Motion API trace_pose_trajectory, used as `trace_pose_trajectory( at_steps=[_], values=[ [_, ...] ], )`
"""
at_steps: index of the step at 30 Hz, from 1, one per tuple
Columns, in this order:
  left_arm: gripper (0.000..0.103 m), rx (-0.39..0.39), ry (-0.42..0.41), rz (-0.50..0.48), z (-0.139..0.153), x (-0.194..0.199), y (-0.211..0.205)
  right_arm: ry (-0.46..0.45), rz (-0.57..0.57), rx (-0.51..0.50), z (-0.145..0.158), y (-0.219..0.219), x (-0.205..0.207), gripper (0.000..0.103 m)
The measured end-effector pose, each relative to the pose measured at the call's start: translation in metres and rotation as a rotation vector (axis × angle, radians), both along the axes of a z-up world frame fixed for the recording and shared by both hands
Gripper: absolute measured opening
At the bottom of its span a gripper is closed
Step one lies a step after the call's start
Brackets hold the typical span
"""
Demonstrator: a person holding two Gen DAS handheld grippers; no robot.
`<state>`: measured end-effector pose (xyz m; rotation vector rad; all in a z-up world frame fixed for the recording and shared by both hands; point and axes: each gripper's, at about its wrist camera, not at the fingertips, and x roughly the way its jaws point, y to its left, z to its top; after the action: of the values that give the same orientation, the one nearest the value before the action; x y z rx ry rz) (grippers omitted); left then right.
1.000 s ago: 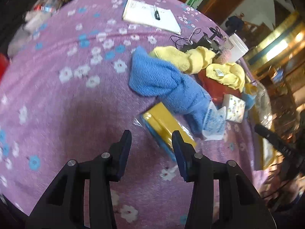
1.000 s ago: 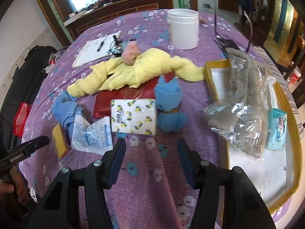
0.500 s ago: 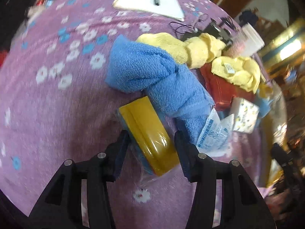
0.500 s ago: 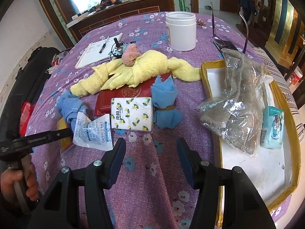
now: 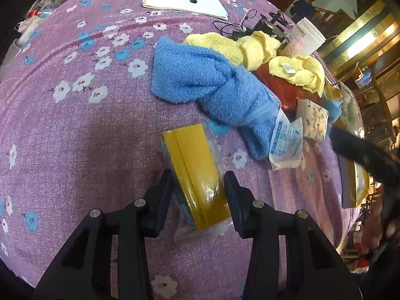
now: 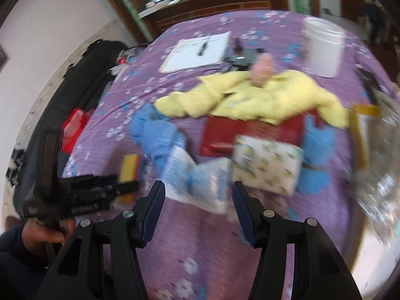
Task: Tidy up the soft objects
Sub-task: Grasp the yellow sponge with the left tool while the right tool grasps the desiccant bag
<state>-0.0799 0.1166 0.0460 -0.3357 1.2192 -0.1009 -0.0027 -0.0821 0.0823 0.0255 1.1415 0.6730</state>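
The yellow sponge [image 5: 196,175] (in a clear wrapper) lies on the purple tablecloth [image 5: 75,125], just in front of the blue towel [image 5: 212,87]. The left gripper [image 5: 198,187] is closing with the sponge between its fingers, whether the pads press it I cannot tell. The right gripper [image 6: 197,200] stands partly open and holds nothing, near the white packet [image 6: 200,177] beside the towel.

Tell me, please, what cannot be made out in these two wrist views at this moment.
- Left wrist view: whether the left gripper, its jaws closing, presses the yellow plastic-wrapped sponge; crinkled wrap hides the contact.
- Left wrist view: the white desiccant sachet print is too small.
- Right wrist view: motion blur smears the patterned tissue pack.
- Right wrist view: the gold-rimmed tray is cut off by the edge.
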Motion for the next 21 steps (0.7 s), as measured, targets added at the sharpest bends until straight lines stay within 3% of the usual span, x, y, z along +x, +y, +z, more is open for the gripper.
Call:
trace_pose_trajectory(
  at_steps=[4, 6, 11, 17, 21],
  values=[
    [0.042, 0.014, -0.003, -0.012, 0.001, -0.005, -0.001, 0.078, 0.063, 0.030, -0.022, 0.025, 0.026, 0.060],
    [0.042, 0.011, -0.004, -0.012, 0.000, -0.003, -0.001, 0.096, 0.057, -0.020, -0.035, 0.030, 0.030, 0.060],
    [0.042, -0.008, -0.007, -0.003, 0.000, -0.002, 0.002, 0.124, 0.143, -0.033, -0.038, 0.026, 0.007, 0.060],
    [0.042, 0.014, -0.015, -0.003, 0.001, -0.001, -0.002, 0.020, 0.243, -0.131, -0.030, 0.030, -0.024, 0.061],
    [0.042, 0.041, -0.018, -0.014, 0.000, 0.005, -0.008, -0.050, 0.290, -0.140, -0.014, 0.028, -0.035, 0.061]
  ],
)
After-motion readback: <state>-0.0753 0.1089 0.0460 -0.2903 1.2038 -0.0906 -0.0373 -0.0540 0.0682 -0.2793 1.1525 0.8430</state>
